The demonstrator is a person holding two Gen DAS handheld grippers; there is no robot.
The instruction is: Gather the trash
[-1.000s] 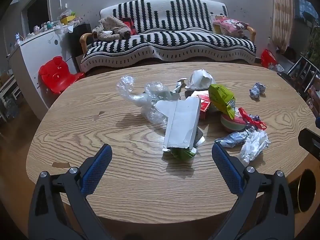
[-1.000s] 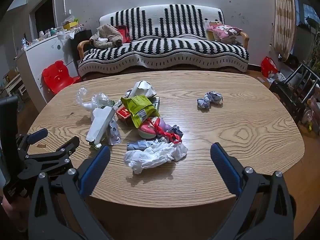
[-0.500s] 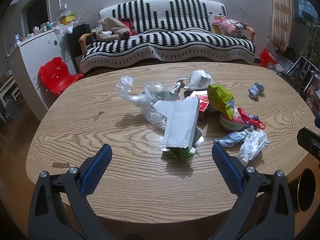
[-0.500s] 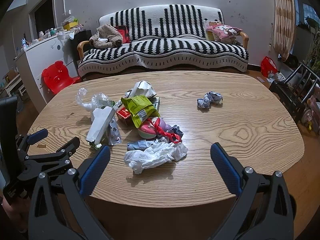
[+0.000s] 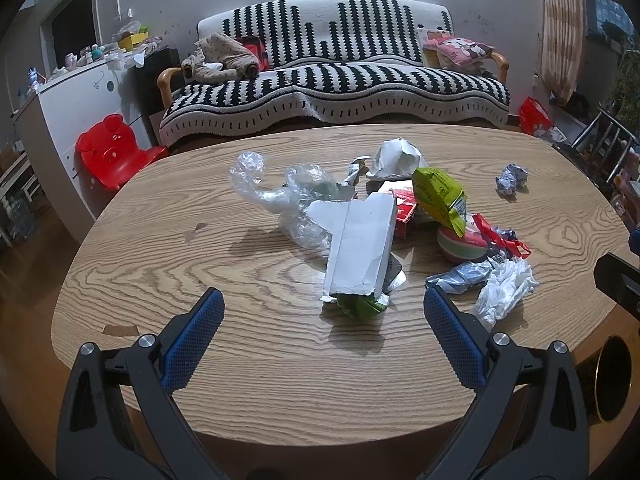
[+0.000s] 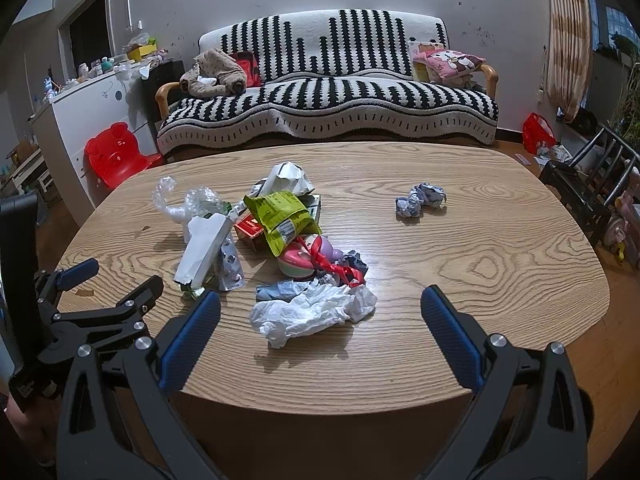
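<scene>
Oval wooden tabletop (image 6: pixel 500 264), striped sofa (image 6: pixel 328 100) behind it, red child's chair (image 6: pixel 116 152) off to the side. Trash sits piled mid-table: white carton (image 5: pixel 360 248), green wrapper (image 6: pixel 282 216), white crumpled plastic (image 6: pixel 316 310), and one paper ball (image 6: pixel 420 200) well apart. Left claw (image 5: pixel 320 316) spread wide, holding nothing, low over the near edge. Right claw (image 6: pixel 320 316) equally wide, empty. Only the right view catches the left claw from the side; only the left view shows a dark round bin (image 5: pixel 612 376) past the table's edge.
</scene>
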